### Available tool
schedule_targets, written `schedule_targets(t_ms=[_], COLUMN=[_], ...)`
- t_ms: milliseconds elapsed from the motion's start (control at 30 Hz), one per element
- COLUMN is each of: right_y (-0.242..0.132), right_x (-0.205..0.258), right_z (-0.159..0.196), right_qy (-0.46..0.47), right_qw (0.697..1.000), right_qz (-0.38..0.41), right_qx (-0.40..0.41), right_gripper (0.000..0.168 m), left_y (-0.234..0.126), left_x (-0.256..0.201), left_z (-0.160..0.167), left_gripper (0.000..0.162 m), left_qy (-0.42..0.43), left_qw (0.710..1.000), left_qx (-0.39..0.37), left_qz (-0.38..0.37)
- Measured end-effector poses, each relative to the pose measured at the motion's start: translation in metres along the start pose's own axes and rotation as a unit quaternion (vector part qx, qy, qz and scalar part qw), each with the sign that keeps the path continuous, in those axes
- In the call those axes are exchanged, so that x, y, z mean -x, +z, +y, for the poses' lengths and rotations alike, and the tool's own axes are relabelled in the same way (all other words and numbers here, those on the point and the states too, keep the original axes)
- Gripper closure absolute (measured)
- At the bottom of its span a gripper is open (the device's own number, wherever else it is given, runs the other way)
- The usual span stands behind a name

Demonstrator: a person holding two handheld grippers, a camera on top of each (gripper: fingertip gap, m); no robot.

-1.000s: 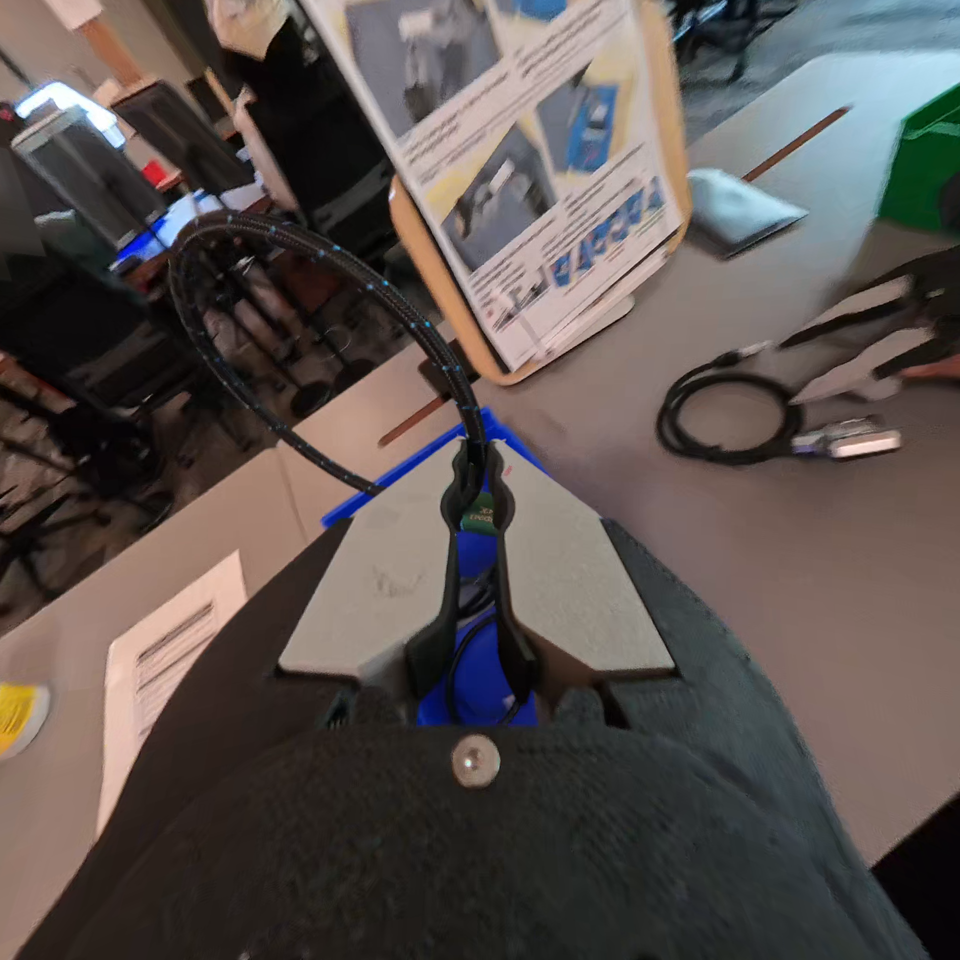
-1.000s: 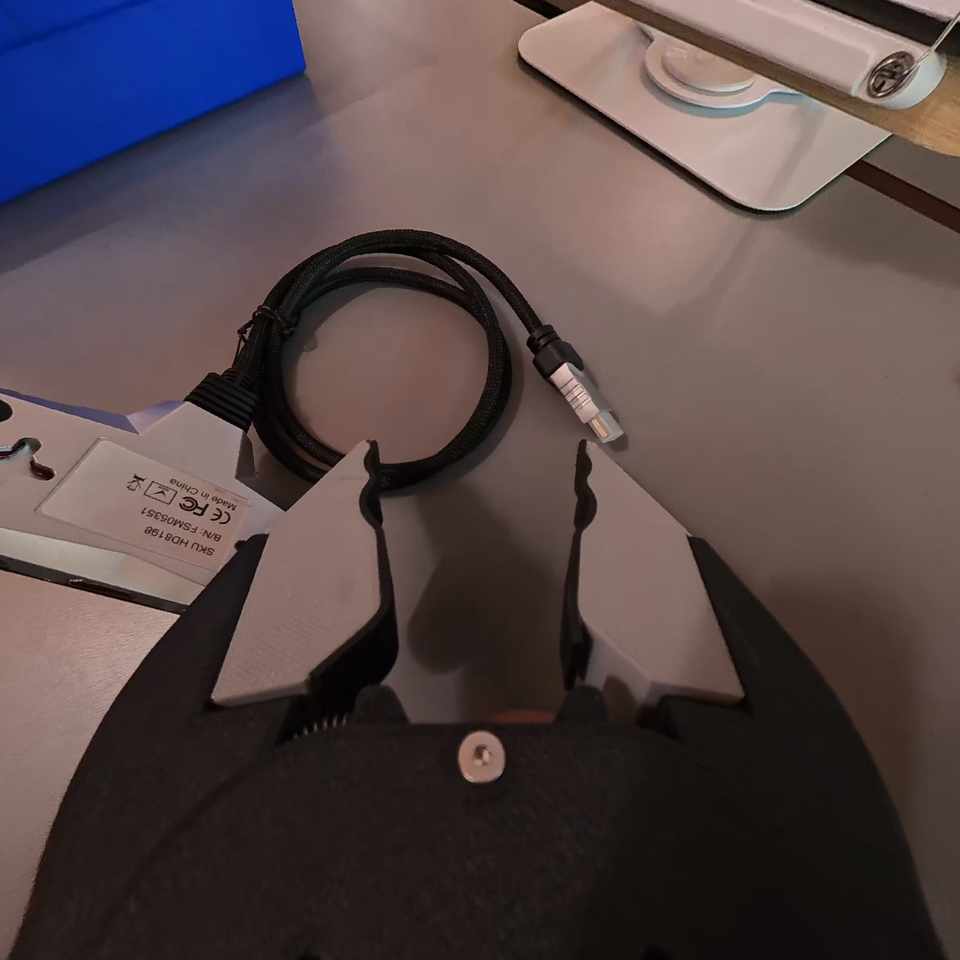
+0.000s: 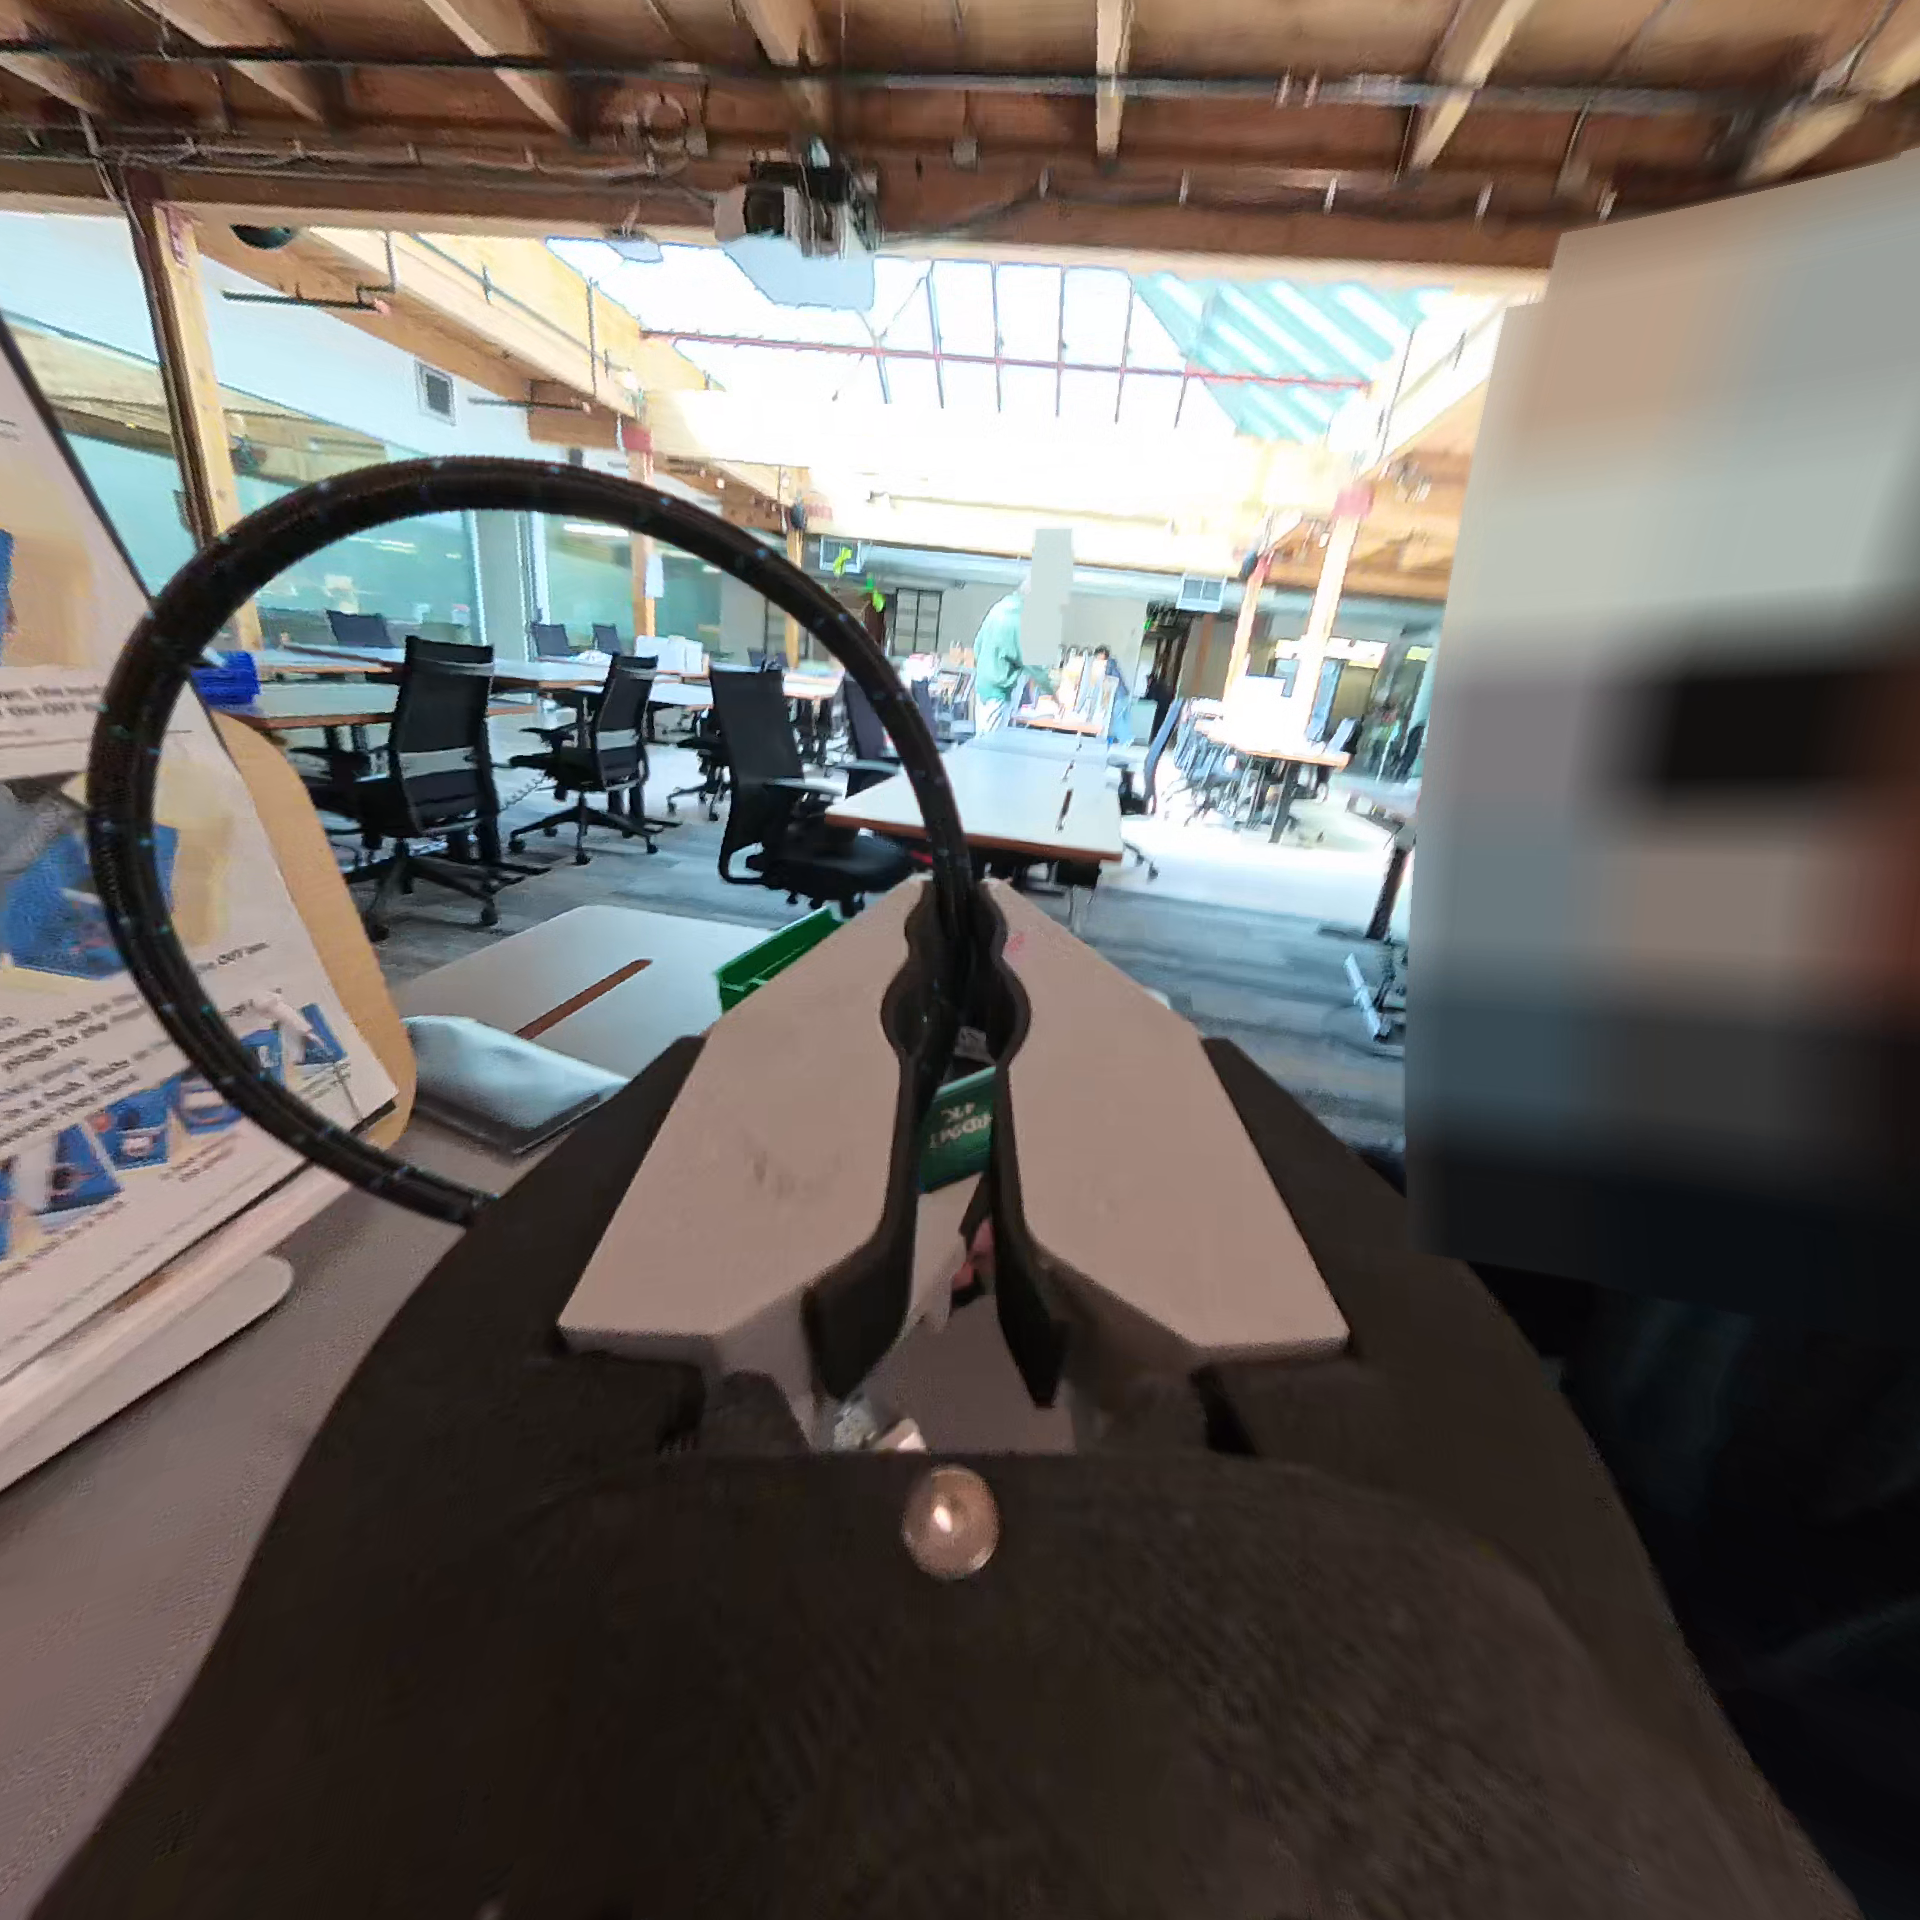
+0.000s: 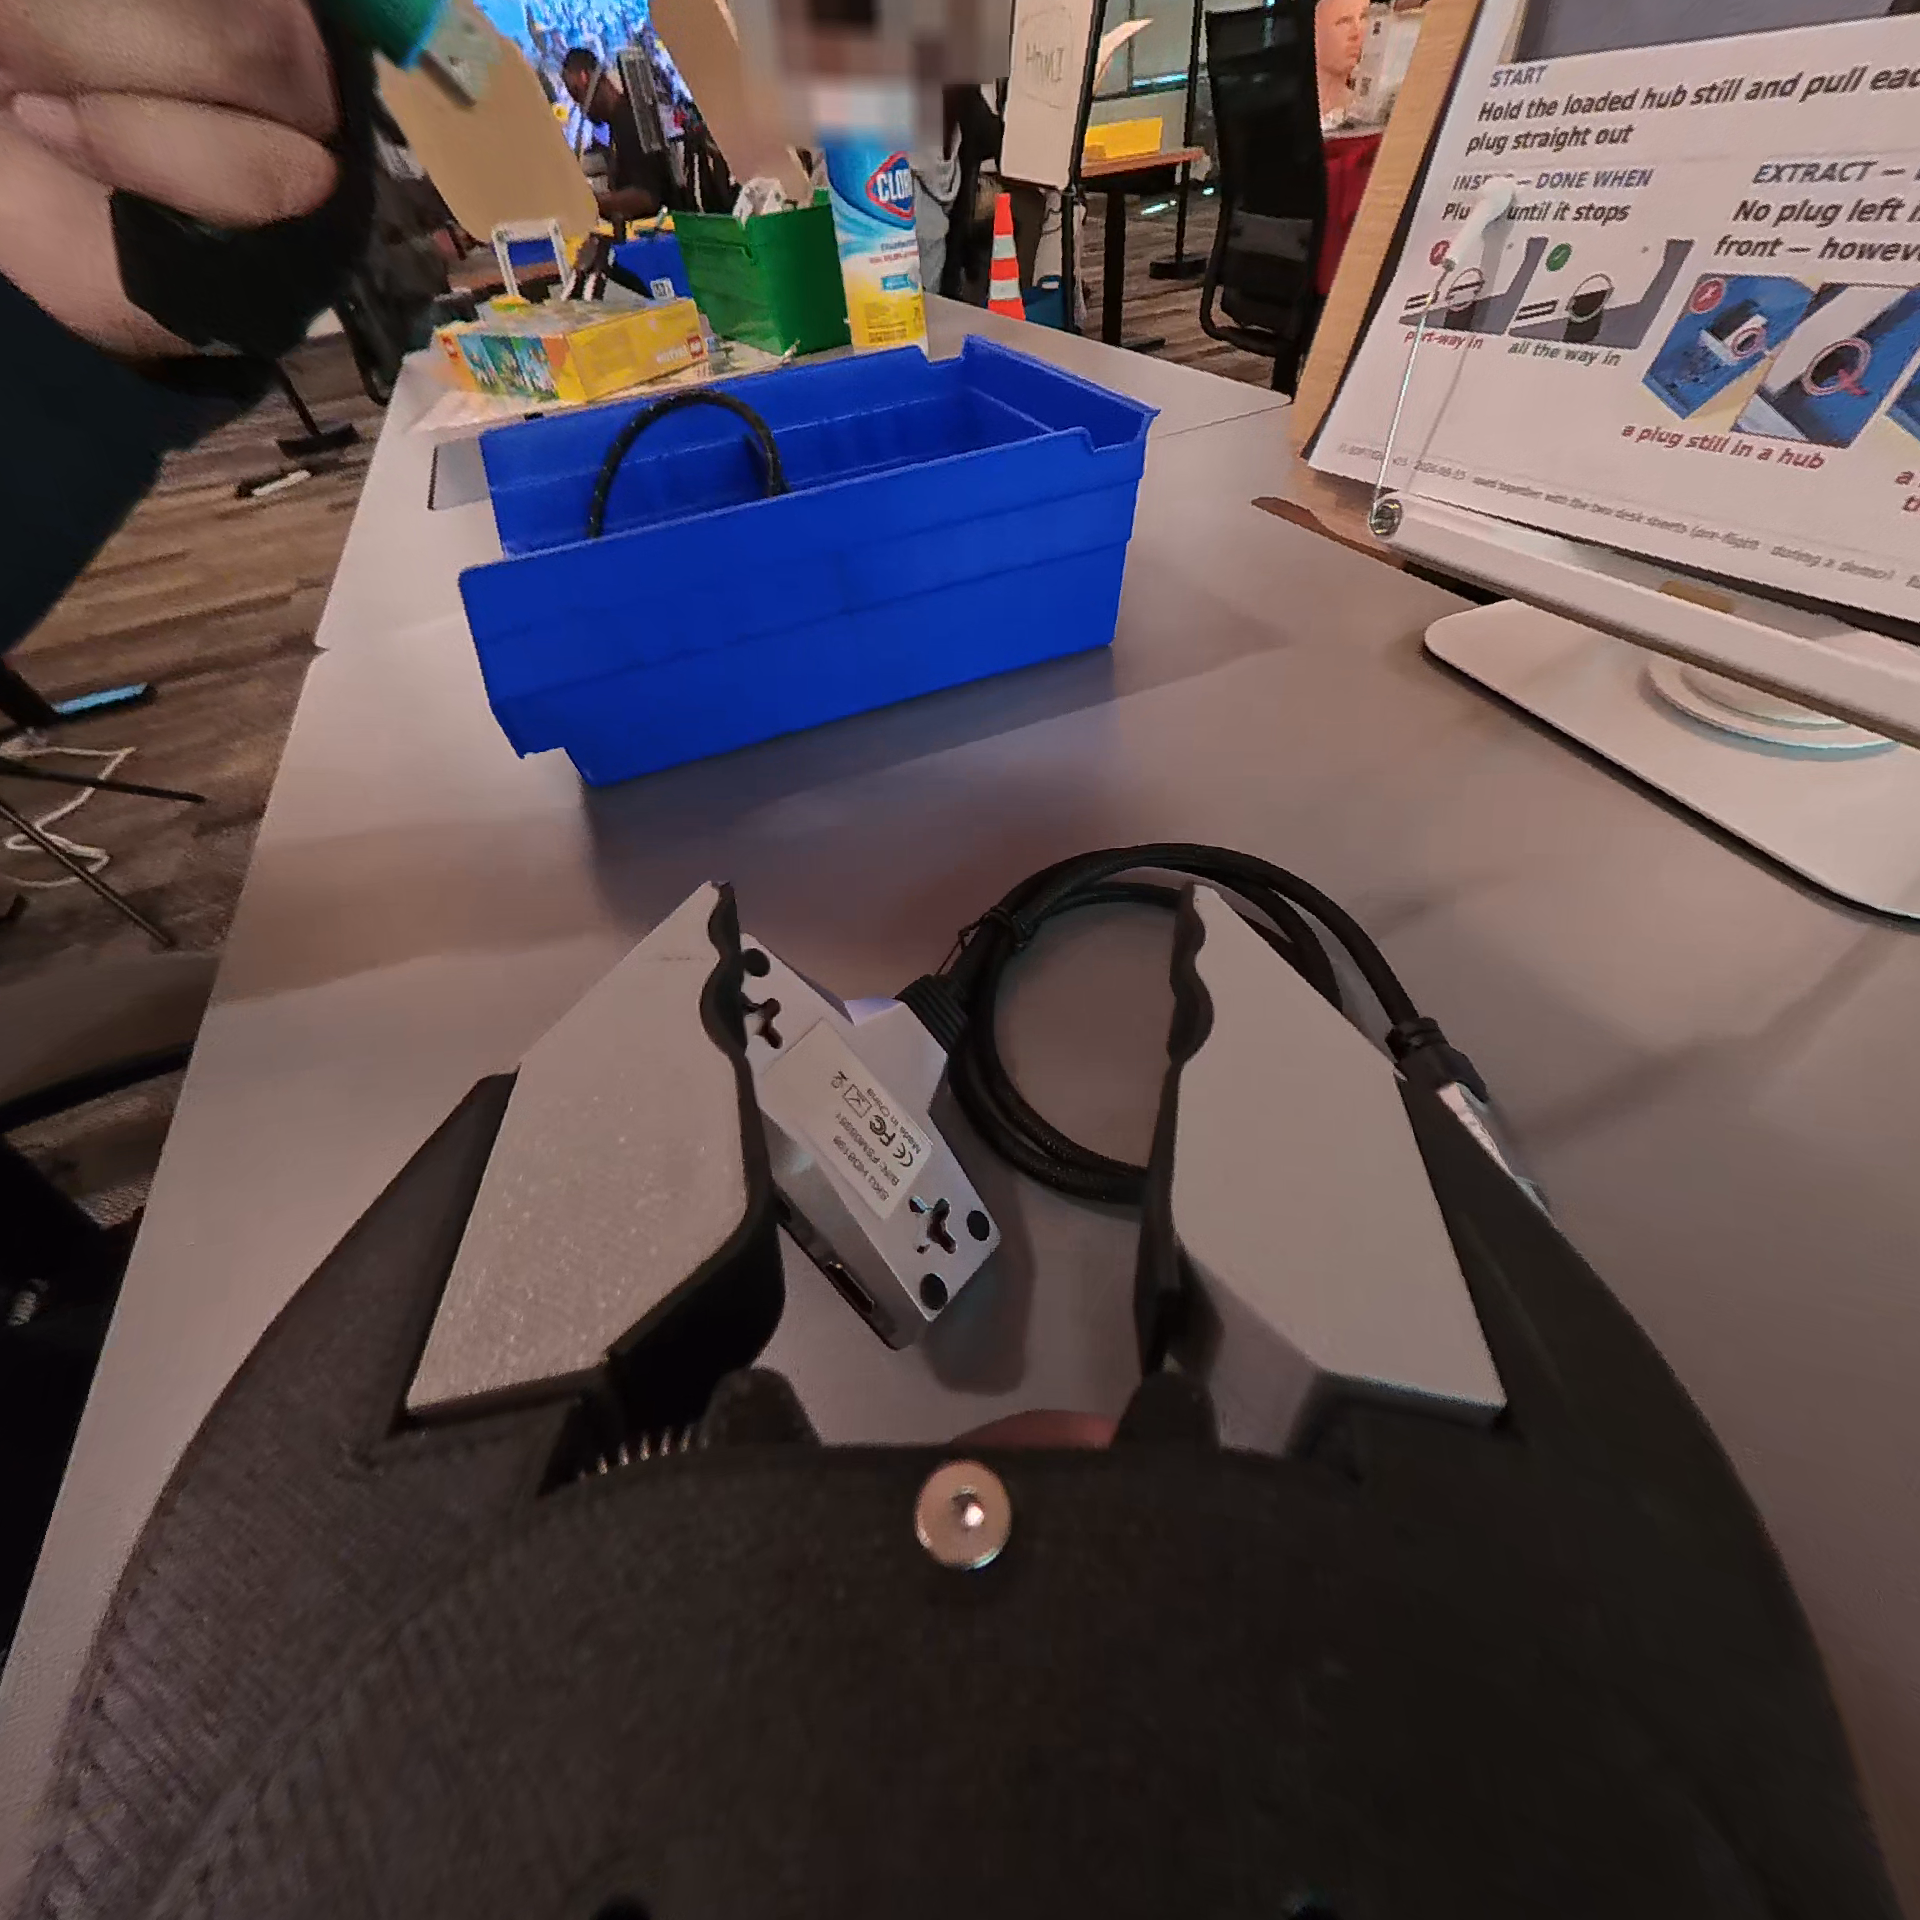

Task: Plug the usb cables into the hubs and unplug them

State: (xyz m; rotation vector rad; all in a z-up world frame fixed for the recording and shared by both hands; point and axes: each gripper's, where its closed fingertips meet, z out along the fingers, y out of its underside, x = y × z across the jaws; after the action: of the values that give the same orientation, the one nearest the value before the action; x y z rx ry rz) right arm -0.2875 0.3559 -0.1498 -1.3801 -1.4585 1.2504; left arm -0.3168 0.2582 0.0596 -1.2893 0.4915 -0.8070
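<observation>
My left gripper (image 3: 956, 894) is shut on a black braided cable (image 3: 499, 480) and held up in the air. The cable loops out to the left, and a green tag (image 3: 961, 1132) shows between the fingers. My right gripper (image 4: 954, 904) is open low over the grey table (image 4: 1351, 790). A silver hub (image 4: 873, 1153) lies between its fingers, close to the left one. The hub's black cable (image 4: 1049, 1143) is coiled beside it. A blue bin (image 4: 790, 613) stands beyond, with a black cable loop (image 4: 681, 410) inside.
An instruction board (image 4: 1704, 281) on a white stand (image 4: 1621, 717) stands at the right; it also shows in the left wrist view (image 3: 125, 1039). A green bin (image 4: 769, 270), a wipes canister (image 4: 878, 239) and a yellow box (image 4: 582, 348) stand behind. A hand (image 4: 135, 125) is at upper left. Left tips to right tips: about 25 cm.
My left gripper has tilted up with the cable, away from the blue bin and toward the room. My right gripper has shifted from the coiled cable so the hub lies between its fingers.
</observation>
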Motion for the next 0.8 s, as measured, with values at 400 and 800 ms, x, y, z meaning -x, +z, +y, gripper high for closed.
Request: schedule_targets(t_ms=[400, 800], right_y=[0.004, 0.001], right_x=[0.014, 0.006], right_z=[-0.003, -0.010], right_qy=[-0.032, -0.051], right_qw=[0.999, 0.998], right_qz=[-0.010, 0.027], right_qx=[-0.004, -0.027], right_gripper=[0.083, 0.118], left_y=[0.029, 0.101], left_x=[0.070, 0.045], left_z=[0.065, 0.155], left_gripper=[0.158, 0.158], left_qy=[-0.094, -0.123], left_qw=[0.980, 0.960], left_qx=[0.063, 0.223], left_qz=[-0.166, -0.117])
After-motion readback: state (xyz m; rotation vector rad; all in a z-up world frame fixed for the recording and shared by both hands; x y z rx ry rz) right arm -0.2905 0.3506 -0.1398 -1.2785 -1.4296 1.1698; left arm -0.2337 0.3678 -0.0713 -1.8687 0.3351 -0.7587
